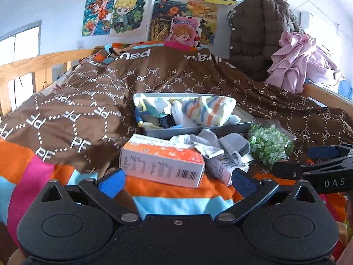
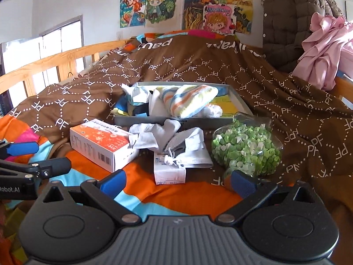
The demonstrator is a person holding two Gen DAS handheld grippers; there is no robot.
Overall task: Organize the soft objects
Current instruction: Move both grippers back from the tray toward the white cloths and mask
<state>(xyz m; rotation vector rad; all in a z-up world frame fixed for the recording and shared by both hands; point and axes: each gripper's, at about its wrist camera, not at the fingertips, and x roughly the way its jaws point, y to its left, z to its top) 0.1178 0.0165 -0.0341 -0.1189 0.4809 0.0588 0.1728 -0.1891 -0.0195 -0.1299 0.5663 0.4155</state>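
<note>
A grey tray [image 1: 233, 126] [image 2: 239, 101] on the bed holds a striped cloth bundle [image 1: 209, 110] [image 2: 187, 101] and other soft items. In front of it lie white socks [image 1: 198, 142] [image 2: 152, 135] and grey masks [image 1: 233, 145] [image 2: 189, 148] on a small white box [image 2: 169, 174]. My left gripper [image 1: 176, 182] is open and empty, near the orange-and-white box [image 1: 163, 161] [image 2: 101, 143]. My right gripper [image 2: 176, 182] is open and empty, just short of the small white box; it also shows in the left wrist view [image 1: 308, 161].
A clear bag of green and white pieces [image 1: 270, 145] [image 2: 247, 150] lies right of the masks. A brown patterned quilt [image 1: 88, 101] [image 2: 286, 92] covers the bed. A wooden rail [image 1: 33, 66] runs on the left. Pink clothes [image 2: 324, 48] and a brown coat [image 1: 260, 35] hang at the right.
</note>
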